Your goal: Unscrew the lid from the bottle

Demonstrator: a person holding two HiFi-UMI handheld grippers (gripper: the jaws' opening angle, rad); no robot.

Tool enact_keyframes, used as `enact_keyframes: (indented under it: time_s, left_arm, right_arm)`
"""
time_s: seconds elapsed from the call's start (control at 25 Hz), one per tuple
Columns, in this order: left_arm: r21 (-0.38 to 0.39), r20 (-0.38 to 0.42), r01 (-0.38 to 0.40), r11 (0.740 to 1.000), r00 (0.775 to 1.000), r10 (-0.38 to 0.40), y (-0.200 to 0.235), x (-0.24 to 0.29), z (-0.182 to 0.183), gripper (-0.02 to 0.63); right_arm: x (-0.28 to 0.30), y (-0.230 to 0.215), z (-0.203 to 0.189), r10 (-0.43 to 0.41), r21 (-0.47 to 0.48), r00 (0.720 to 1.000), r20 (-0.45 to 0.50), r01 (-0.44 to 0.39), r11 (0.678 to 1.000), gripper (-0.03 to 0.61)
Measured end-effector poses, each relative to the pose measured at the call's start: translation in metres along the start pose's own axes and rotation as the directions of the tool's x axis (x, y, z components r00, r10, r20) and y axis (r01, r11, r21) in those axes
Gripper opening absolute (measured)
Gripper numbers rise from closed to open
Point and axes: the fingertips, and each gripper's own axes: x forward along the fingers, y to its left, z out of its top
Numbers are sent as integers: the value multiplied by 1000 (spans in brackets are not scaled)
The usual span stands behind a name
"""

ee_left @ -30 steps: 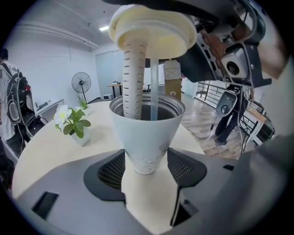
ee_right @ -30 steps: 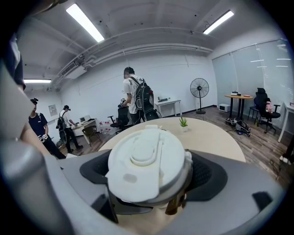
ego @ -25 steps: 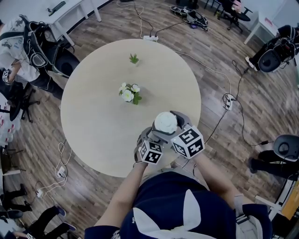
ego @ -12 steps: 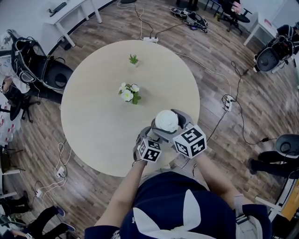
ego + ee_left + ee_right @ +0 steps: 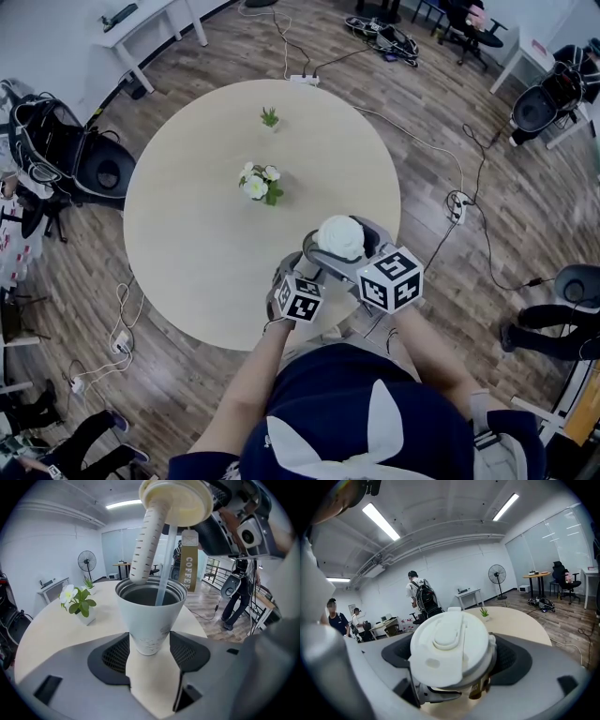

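Bottle (image 5: 150,620): held just above the round surface (image 5: 206,216), at its 5 o'clock edge in the head view and close to the person's body. It is hidden there under the lid. Tapered white body, upright, mouth open and dark inside.

Left claw (image 5: 149,644): both pads press on the bottle's narrow lower part, pinching it steady.

Right claw (image 5: 452,663): clamped round the lid (image 5: 450,648), flip-cap face toward its camera. The left gripper view has the lid at 12 o'clock above the bottle, tilted and well clear of the rim.

Change over the last second: the right claw's marker cube has rolled and risen slightly in the head view, and the lid (image 5: 339,236) has drifted toward 1 o'clock with it. The left claw has not shifted.

Reading: threads are free, so the unscrewing proper looks done.

Perforated tube (image 5: 145,541) under the lid: its tip is at about rim level. Thin straw (image 5: 164,569): it still dips into the mouth. A brown tag (image 5: 188,562) dangles beside them.

Likely remainder: lift straight up until the straw clears; a sideways pull could catch the rim.
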Motion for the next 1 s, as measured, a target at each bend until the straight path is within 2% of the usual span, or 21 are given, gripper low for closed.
enact_keyframes:
  time_s: [0.52, 0.76, 1.0]
  left_arm:
    - [-70, 46, -40, 997, 998, 44, 7, -22, 4, 205]
    - [-117, 82, -74, 990, 993, 84, 13, -37, 7, 126]
    - [-182, 119, -84, 980, 987, 106, 20, -52, 13, 81]
  right_arm:
    - [-13, -6, 7, 7, 112, 998, 59, -13, 994, 468]
    - [-22, -9, 12, 6, 154, 996, 93, -21, 988, 468]
    - [-31, -13, 16, 1, 208, 991, 134, -29, 978, 468]
